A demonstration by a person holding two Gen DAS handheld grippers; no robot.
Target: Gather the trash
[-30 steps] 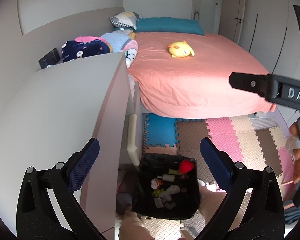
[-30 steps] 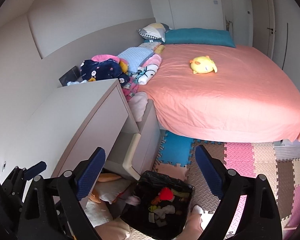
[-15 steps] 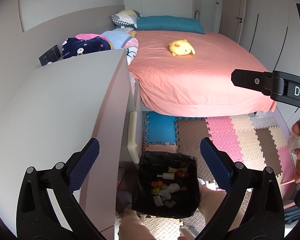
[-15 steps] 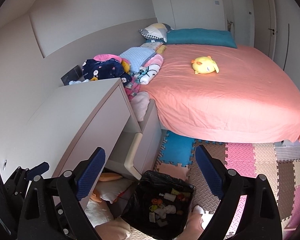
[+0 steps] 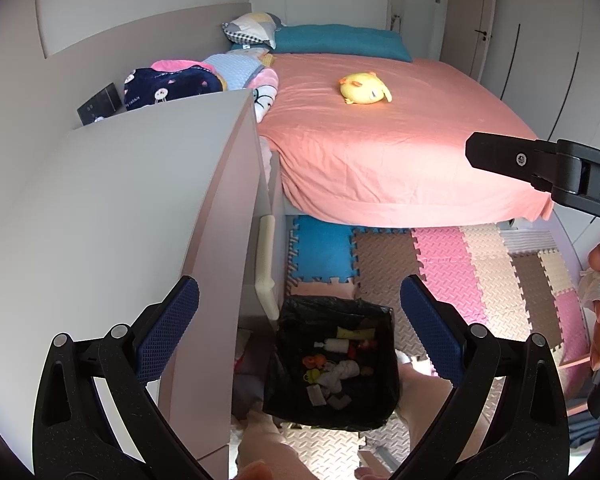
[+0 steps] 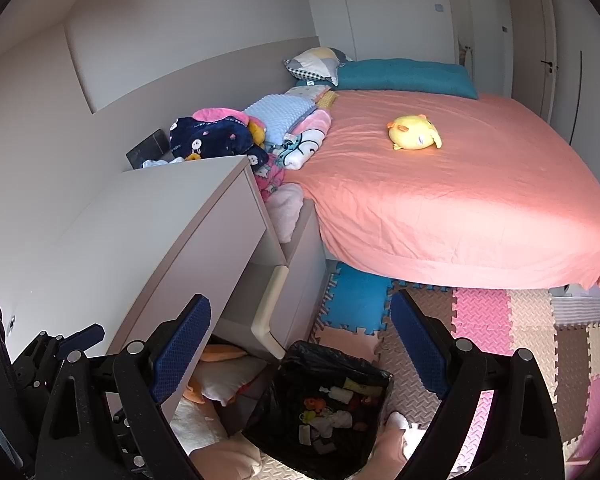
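Note:
A black-lined trash bin stands on the foam floor below both grippers, holding several small pieces of trash: white scraps, orange and yellow bits, a small bottle. It also shows in the right wrist view. My left gripper is open and empty, high above the bin. My right gripper is open and empty, also above the bin. The right gripper's body shows at the right edge of the left wrist view.
A grey dresser stands left of the bin, with an open lower drawer. A bed with a pink sheet and a yellow plush lies beyond. Coloured foam mats cover the floor. Folded clothes are piled behind the dresser.
A red piece that was at the bin's top one second ago has dropped among the trash inside. Both grippers have stayed open and nearly still.

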